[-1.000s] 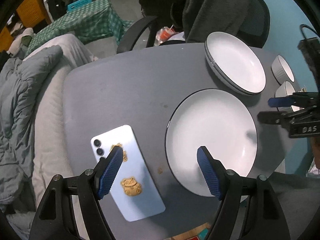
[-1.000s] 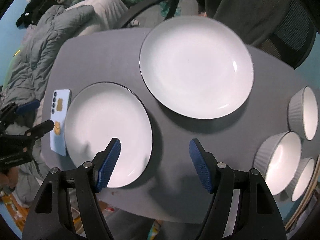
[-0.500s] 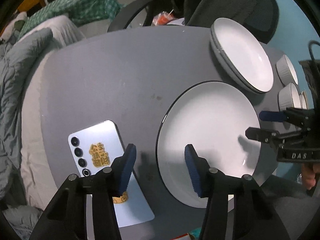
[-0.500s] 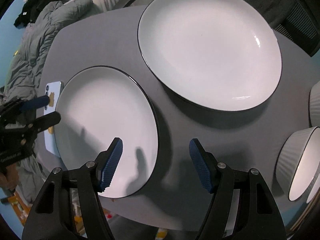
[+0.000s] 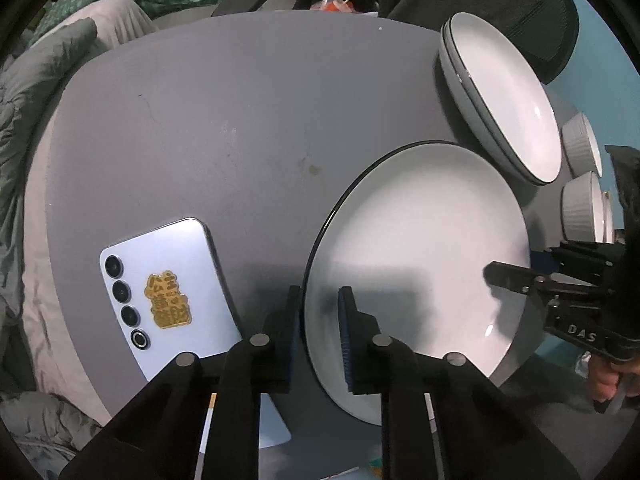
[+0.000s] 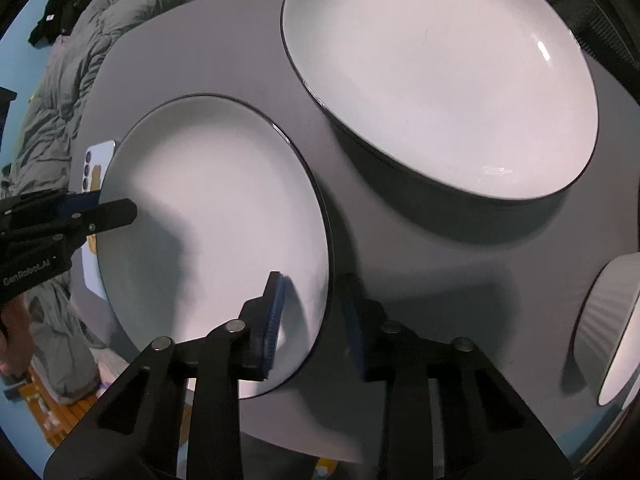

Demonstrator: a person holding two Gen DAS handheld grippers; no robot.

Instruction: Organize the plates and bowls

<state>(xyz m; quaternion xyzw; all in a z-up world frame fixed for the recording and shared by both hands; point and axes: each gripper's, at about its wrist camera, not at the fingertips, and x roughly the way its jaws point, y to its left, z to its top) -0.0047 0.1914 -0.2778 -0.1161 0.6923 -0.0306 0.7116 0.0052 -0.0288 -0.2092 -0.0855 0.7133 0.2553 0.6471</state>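
Blue-padded jaws of the left gripper (image 5: pixel 319 332) have just been closing and now stand narrow astride the near-left rim of the single white black-rimmed plate (image 5: pixel 420 248). The right gripper (image 6: pixel 310 320) has likewise just been closing, its narrow jaws straddling the opposite rim; whether the pads press yet I cannot tell. That plate lies flat on the grey round table (image 5: pixel 224 120), beside a pale blue phone (image 5: pixel 168 292). Beyond sits a stack of at least 2 matching plates (image 5: pixel 504 100), then white ribbed bowls (image 5: pixel 580 212), well apart. Judging by this, stacking is partly done: this plate and the bowls remain.
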